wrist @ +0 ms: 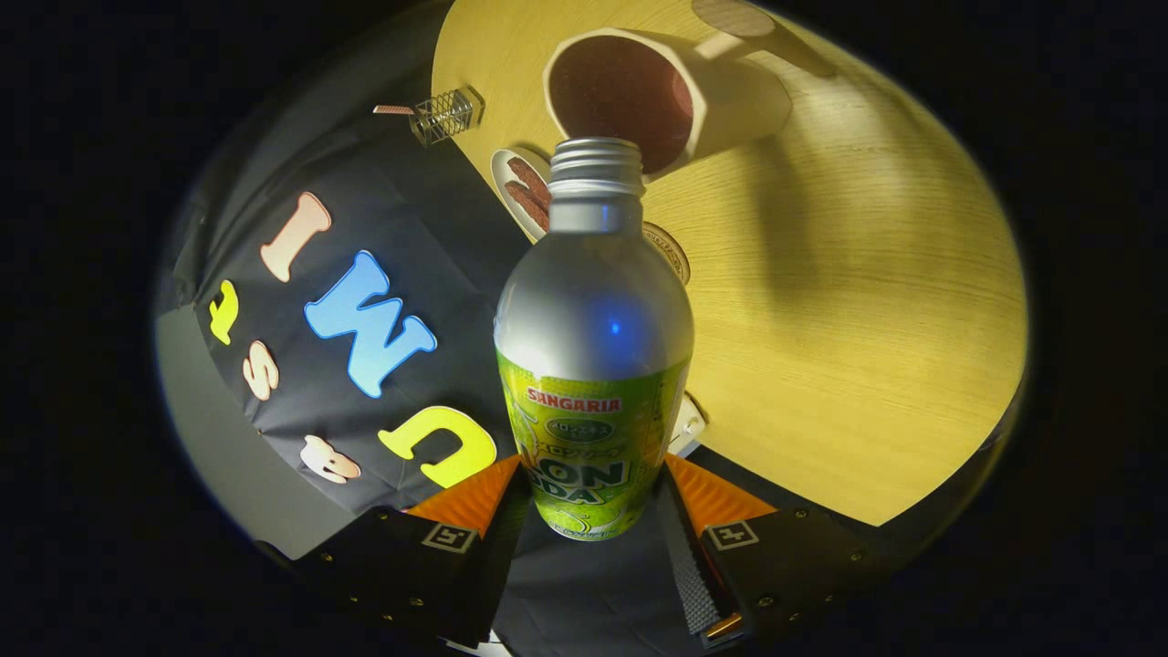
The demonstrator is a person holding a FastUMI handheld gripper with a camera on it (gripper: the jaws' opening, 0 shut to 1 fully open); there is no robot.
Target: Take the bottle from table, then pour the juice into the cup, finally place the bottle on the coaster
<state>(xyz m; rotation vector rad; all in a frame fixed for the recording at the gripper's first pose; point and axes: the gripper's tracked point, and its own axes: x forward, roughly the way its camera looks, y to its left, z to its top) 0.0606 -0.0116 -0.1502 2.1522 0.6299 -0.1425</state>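
**A:** What is the gripper point(591, 497) doing?

**B:** It is clamped on the bottle point(593, 365). Both fingers point(470, 500) press against the lower part of the body, one on each side of the green label, so the bottle sits squarely between them.

**A:** How is the whole thing tilted?

**B:** The gripper is rolled well over. The table point(849, 301) runs up one side of the view and the booth's dark wall point(383, 228) up the other, so the horizon stands nearly on end. The bottle points straight ahead along the fingers, its threaded neck furthest from the camera and uncapped.

**A:** And where is the neck pointing?

**B:** At the cup point(657, 96). The bottle's mouth lies just at the cup's rim, over its near edge. The cup is white outside, dark inside, with a handle on the far side. I cannot tell whether any liquid is running.

**A:** Is the coaster about?

**B:** A round coaster point(671, 251) peeks out from behind the bottle's shoulder, lying on the table near the cup.

**A:** Anything else on the table?

**B:** A small plate point(511, 178) with brown strips on it, beside the bottle's neck, and a little wire basket point(444, 116) at the table's edge, beyond the plate
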